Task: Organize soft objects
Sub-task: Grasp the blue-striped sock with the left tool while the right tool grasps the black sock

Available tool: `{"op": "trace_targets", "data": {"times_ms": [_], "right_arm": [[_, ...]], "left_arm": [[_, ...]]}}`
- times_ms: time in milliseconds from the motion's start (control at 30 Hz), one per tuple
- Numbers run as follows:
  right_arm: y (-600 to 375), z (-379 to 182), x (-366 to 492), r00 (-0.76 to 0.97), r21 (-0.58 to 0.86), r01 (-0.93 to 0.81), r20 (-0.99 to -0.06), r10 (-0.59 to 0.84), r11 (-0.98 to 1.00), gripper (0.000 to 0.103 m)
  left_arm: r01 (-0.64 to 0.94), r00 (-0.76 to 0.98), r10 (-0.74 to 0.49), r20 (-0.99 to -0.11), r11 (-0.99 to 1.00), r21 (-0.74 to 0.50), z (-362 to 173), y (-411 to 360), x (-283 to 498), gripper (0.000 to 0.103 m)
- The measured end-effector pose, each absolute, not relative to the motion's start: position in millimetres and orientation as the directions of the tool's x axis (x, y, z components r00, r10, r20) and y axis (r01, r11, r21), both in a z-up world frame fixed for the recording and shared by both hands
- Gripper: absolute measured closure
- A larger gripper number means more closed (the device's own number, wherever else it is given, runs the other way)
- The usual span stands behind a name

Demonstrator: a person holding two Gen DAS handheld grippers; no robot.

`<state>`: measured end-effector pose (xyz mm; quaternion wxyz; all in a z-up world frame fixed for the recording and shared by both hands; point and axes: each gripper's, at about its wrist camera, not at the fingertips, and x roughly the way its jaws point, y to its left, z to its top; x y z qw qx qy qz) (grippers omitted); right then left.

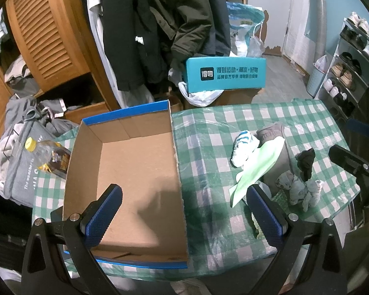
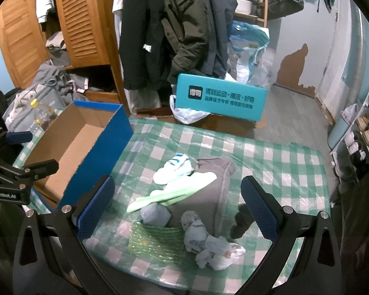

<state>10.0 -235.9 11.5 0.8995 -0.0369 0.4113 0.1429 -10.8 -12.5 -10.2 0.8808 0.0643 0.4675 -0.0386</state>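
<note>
Looking through the left wrist view, the left gripper hangs with its jaws spread wide and nothing between them, one blue pad over the open cardboard box and the other over the checked cloth on the desk. The box is bare inside and stands on the desk's left part. To its right lies the pile of soft things: a white sock with blue stripes, a pale green cloth draped partly over a grey garment, a black sock and a patterned bundle nearest the desk edge. A bottle with a yellow cap lies left of the box, touching its wall. The right gripper shows at the right edge.

From the right wrist view, the right gripper is likewise wide open and empty, hovering above the pile. Between its pads lie the green cloth, the grey garment, a rolled blue-grey sock, a green mesh pouch and the patterned bundle. The striped sock sits farther off, the black sock by the right pad. The box stands to the left, apart from the pile, with the left gripper over it.
</note>
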Motion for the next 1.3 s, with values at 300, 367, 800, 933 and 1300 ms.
{"op": "trace_targets", "data": {"times_ms": [300,367,800,933,1300], "right_arm": [[-265,5,21,0.612,0.054,-0.23,-0.768,0.187,0.972,0.002],[-267,4,23,0.607,0.053,-0.218,-0.775,0.177,0.975,0.002],[-311,-1,52,0.57,0.053,-0.112,-0.815,0.108,0.992,0.002],[-327,-12,64,0.538,0.082,-0.061,-0.837,0.102,0.995,0.002],[-357,-57,86,0.441,0.093,0.039,-0.895,0.067,0.995,0.002]], "left_arm": [[0.147,0.498,-0.039,-0.866,0.988,0.04,-25,-25,4,0.001],[0.152,0.488,-0.043,-0.872,0.988,0.036,-27,-28,8,0.001],[0.213,0.446,-0.058,-0.893,0.976,0.044,-21,-51,42,0.001],[0.239,0.434,-0.057,-0.899,0.969,0.054,-23,-60,57,0.001],[0.271,0.382,-0.046,-0.923,0.96,0.064,-49,-86,104,0.001]]}}
